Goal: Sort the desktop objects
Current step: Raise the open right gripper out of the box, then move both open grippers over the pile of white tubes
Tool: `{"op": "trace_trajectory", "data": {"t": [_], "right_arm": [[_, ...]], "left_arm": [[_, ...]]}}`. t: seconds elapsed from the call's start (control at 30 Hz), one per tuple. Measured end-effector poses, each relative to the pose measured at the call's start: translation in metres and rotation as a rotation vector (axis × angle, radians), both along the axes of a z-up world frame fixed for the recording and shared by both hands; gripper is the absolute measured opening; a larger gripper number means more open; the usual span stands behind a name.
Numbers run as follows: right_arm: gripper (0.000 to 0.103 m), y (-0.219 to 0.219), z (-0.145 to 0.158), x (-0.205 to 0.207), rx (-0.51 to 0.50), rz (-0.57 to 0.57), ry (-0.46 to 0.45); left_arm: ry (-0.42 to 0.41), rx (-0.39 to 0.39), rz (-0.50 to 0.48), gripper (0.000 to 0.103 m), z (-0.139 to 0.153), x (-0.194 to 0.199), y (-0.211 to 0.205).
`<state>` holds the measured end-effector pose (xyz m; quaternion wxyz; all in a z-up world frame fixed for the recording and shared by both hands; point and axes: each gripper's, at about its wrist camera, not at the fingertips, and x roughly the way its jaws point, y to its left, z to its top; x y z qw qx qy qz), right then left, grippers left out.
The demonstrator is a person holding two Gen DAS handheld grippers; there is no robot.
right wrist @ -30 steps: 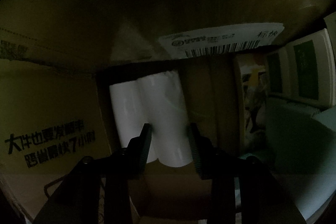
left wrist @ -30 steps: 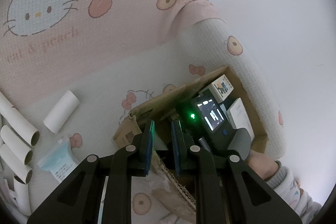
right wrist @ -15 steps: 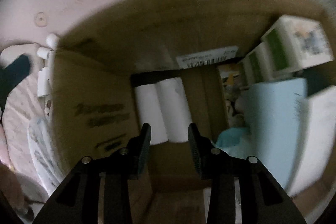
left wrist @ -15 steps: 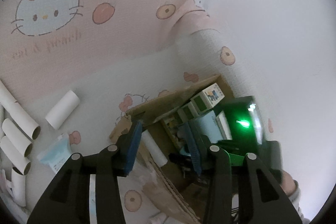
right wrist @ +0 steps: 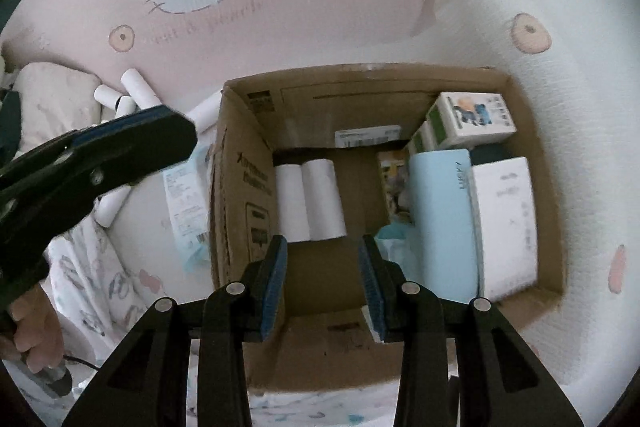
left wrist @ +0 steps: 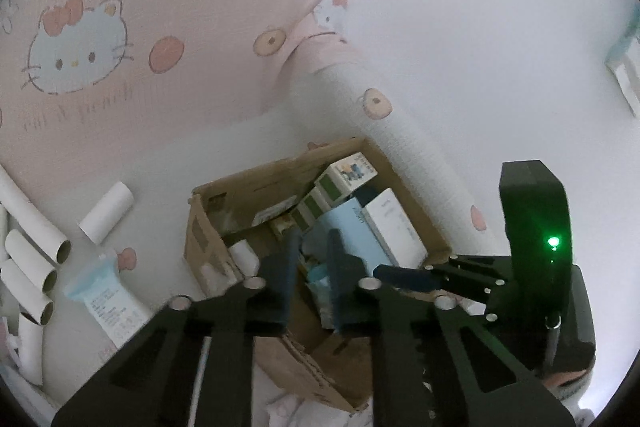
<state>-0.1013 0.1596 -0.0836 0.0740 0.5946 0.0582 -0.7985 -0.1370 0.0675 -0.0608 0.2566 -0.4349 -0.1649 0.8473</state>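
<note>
The cardboard box (right wrist: 520, 95) holds two white paper tubes (right wrist: 310, 201) at its left wall and several small cartons (right wrist: 472, 119) stacked at its right. Above the box, the right gripper (right wrist: 323, 277) hangs spread and empty. The left gripper (left wrist: 312, 275), closing on nothing, hovers over the box's left side; more tubes (left wrist: 106, 213) lie left of the box.

Right gripper (right wrist: 323, 269) hangs above the cardboard box (right wrist: 256, 131), jaws apart w/ nothing between. Two white rolls (right wrist: 310, 203) lie side by side inside, left of a light-blue box (right wrist: 440, 219). Left gripper (right wrist: 132, 143) shows at left.
</note>
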Motion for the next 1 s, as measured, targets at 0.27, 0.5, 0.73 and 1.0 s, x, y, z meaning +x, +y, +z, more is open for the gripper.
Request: {"op": "trace_trajectory", "data": {"t": [0.27,0.5,0.73,1.0], "right_arm": [[0.034,0.017,0.004,0.026,-0.005,-0.048,0.061],[0.034,0.013,0.001,0.043,0.029,-0.066,0.068],[0.034,-0.008,-0.001,0.059,0.033,-0.063,0.115],[0.034,-0.039,-0.012,0.074,0.127,-0.07,0.194]], "left_arm": [[0.053,-0.011,-0.045,0.007,0.003,0.03,0.017],[0.041,0.051,-0.05,0.007,-0.01,0.054,0.008],[0.068,-0.057,-0.036,0.007,-0.038,0.082,-0.008],[0.076,-0.161,0.023,0.007,-0.091,0.118,-0.051]]}}
